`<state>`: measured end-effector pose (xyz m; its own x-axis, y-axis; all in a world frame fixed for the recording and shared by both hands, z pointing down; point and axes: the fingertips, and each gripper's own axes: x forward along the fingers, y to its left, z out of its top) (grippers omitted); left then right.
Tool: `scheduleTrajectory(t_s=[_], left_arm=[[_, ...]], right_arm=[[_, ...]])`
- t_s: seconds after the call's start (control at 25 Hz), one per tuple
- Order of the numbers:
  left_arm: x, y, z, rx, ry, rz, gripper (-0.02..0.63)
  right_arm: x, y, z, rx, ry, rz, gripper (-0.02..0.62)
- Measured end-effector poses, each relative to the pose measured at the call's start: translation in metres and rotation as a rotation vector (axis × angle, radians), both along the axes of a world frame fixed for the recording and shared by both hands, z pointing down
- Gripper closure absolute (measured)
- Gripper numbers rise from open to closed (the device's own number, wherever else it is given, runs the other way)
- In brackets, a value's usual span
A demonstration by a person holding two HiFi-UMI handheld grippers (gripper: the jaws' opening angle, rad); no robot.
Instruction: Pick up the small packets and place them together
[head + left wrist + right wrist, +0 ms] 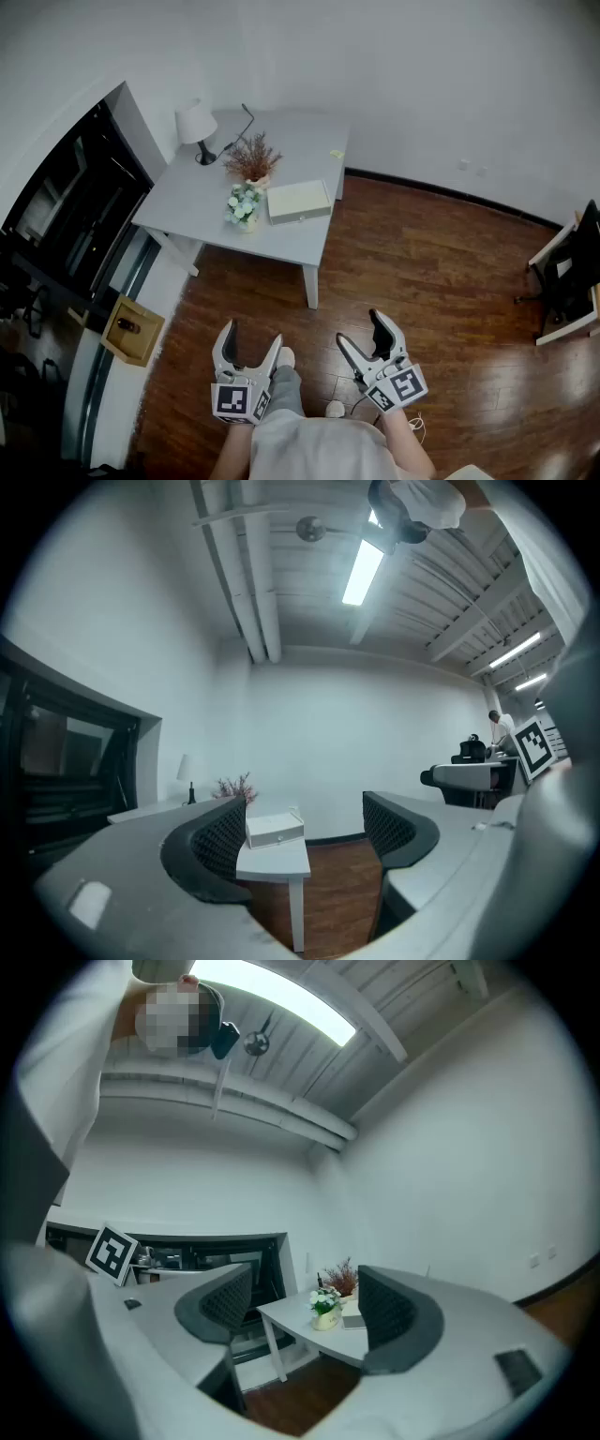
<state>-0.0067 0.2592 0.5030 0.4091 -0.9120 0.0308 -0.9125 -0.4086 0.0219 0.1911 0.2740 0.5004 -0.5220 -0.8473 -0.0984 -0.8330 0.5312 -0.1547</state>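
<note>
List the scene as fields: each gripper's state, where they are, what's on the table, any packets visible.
left gripper: jaws apart, empty
right gripper: jaws apart, empty
position: both over the wood floor, short of the table
on table: lamp, dried flowers, flower pot, white box
packets: none identifiable; small yellowish item at table's far edge, too small to tell

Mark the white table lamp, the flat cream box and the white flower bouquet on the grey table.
white table lamp [195,122], head view, on its shade.
flat cream box [298,201], head view, centre of its top.
white flower bouquet [244,202], head view, on the blooms.
</note>
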Motion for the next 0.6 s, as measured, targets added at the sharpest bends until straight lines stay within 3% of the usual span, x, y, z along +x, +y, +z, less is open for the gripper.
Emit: scheduleTrajectory(t_s=[0.32, 0.6], left_arm=[[-0.032, -0.130, 0.007, 0.020, 0.027, 0.078, 0.232], [-0.058, -0.233, -0.004, 0.029, 0.046, 0.166, 0.243]], right_arm=[[-0.037, -0.122, 0.005, -0.034, 0.004, 0.121, 0.244], [-0.072, -0.225, -0.022, 0.009, 0.057, 0.224, 0.244]])
